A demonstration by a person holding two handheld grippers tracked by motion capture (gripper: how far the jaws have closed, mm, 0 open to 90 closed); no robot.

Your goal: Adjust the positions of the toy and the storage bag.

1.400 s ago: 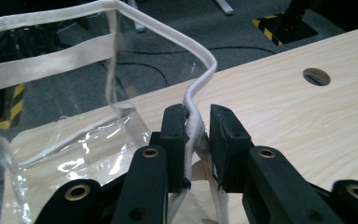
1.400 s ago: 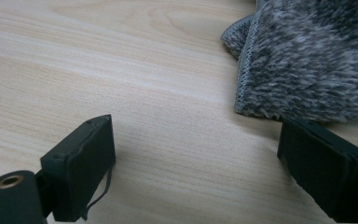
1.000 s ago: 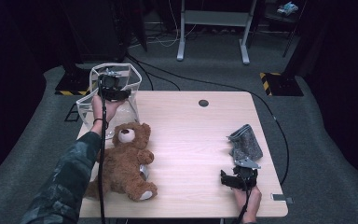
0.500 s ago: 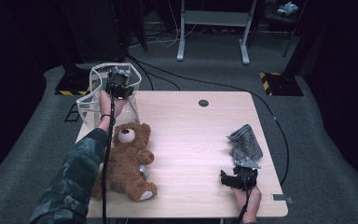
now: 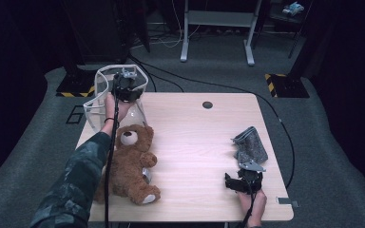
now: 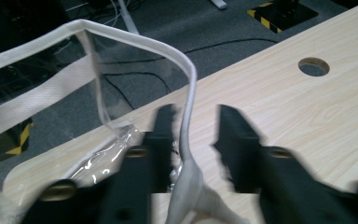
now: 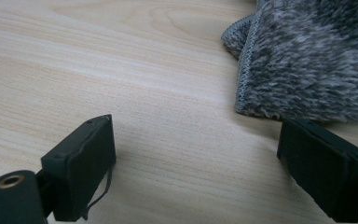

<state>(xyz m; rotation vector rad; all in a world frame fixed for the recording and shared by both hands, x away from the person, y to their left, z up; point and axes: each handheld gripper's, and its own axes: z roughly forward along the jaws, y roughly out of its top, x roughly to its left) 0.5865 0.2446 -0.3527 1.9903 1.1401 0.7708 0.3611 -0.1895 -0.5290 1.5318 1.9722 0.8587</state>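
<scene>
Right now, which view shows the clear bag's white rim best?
The left gripper view: the clear bag's white rim runs close up between the left claw jaws, with a gap on the right side, pads not pressing it. The high view shows the whole bag small at the table's far left corner. The right gripper view looks at the grey cloth instead.

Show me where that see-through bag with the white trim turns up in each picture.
High view: clear bag at the table's far left corner.
Left gripper view: its white rim runs between the fingers.
Right gripper view: not in it.
Shared landmark: the round hole in the table.
</scene>
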